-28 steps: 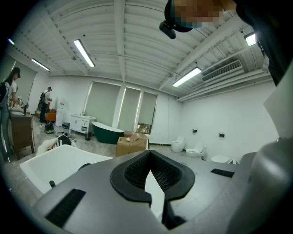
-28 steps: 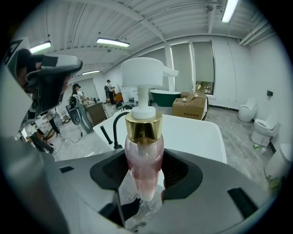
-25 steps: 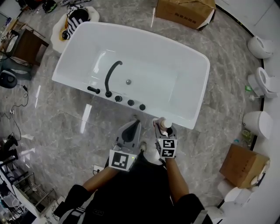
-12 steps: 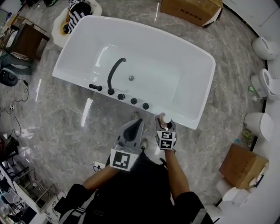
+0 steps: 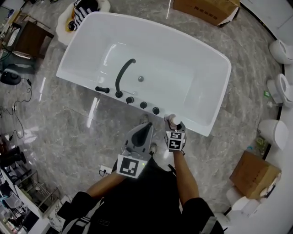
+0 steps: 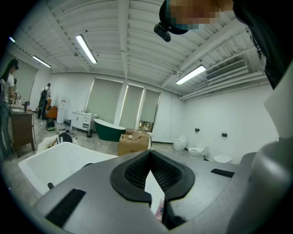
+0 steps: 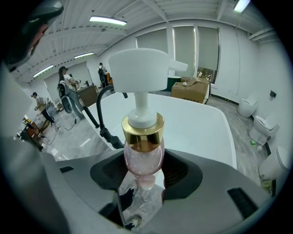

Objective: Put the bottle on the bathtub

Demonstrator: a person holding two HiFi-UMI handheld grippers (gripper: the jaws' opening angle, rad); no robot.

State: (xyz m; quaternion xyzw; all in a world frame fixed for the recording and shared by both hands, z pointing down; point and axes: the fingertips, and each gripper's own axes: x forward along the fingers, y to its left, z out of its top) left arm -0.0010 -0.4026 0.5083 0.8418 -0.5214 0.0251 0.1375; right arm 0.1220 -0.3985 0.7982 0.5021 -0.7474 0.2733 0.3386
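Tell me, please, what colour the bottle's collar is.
Gold; the collar on the bottle shows best in the right gripper view.

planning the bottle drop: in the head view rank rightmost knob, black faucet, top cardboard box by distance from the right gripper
1. Rightmost knob, just left of the right gripper.
2. Black faucet, farther left on the bathtub rim.
3. Cardboard box, on the floor past the bathtub.
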